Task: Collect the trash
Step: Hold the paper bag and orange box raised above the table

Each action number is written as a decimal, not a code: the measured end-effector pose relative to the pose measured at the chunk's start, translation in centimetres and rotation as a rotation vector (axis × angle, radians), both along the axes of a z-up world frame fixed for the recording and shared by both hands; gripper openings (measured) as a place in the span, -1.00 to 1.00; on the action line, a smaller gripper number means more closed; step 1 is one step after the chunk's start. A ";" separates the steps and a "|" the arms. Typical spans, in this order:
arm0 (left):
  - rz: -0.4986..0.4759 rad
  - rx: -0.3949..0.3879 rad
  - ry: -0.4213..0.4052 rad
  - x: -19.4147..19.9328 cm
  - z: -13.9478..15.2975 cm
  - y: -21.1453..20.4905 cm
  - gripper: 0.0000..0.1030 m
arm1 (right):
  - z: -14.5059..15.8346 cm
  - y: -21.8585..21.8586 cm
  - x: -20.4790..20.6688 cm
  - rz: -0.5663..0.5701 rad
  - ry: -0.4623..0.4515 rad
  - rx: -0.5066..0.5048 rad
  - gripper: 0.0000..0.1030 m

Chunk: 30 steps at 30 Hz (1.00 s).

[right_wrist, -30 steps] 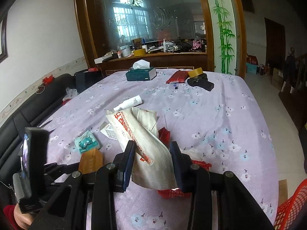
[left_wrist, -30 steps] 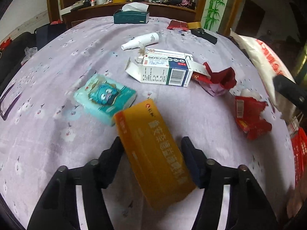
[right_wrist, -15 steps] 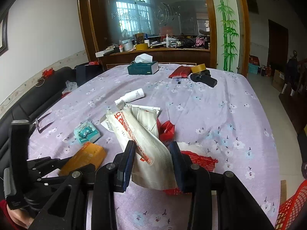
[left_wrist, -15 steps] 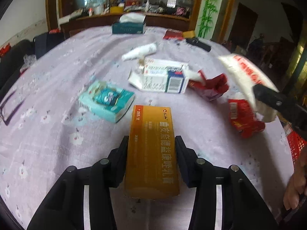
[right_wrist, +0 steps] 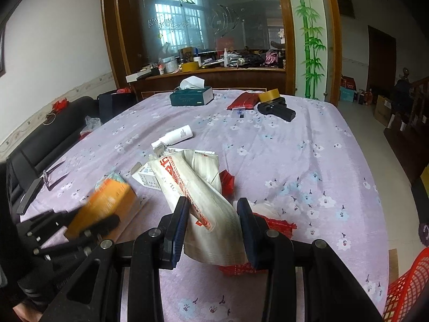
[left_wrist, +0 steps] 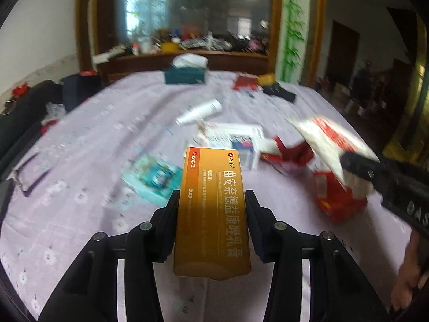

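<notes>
Glossy orange cardboard box (left_wrist: pixel 213 209), crinkled white plastic wrapper (right_wrist: pixel 203 201), matt floral cloth tablecloth (right_wrist: pixel 281 147), polished wood frame (right_wrist: pixel 112 40)

Black plastic tongs (left_wrist: pixel 211 212), silver screws, blue-edged pads (right_wrist: pixel 179 230), bare skin.

Counter (right_wrist: pixel 295 161) covered in lilac floral cloth. Far end: teal tissue box (right_wrist: pixel 191 98) with white tissue sticking up; to its right, a roll of tan tape (right_wrist: pixel 269 95) touching a black device (right_wrist: pixel 277 110). Black sofa (right_wrist: pixel 51 136) along left edge of counter, eyeglasses (right_wrist: pixel 52 175) on the cloth near it. Behind: wood-framed etched glass partition (right_wrist: pixel 203 21), cluttered wooden shelf (right_wrist: pixel 214 71) below it, bamboo-painted panel (right_wrist: pixel 311 35) to its right. Dark door (right_wrist: pixel 380 56) at far right.
</notes>
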<state>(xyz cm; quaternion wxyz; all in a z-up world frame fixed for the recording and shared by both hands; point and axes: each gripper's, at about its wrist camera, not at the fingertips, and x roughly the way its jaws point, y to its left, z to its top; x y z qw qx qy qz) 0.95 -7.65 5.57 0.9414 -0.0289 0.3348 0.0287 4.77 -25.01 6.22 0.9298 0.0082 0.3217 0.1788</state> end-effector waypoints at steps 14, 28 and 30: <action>0.085 0.018 -0.074 0.3 0.4 0.4 -0.13 | 0.1 0.5 -0.4 -0.004 -0.023 -0.028 -0.22; 0.073 0.015 -0.094 0.3 0.4 0.3 -0.13 | 0.0 0.7 -0.6 -0.029 -0.040 -0.058 -0.22; 0.067 0.017 -0.092 0.3 0.4 0.1 -0.13 | -0.1 0.6 -0.6 -0.033 -0.038 -0.059 -0.22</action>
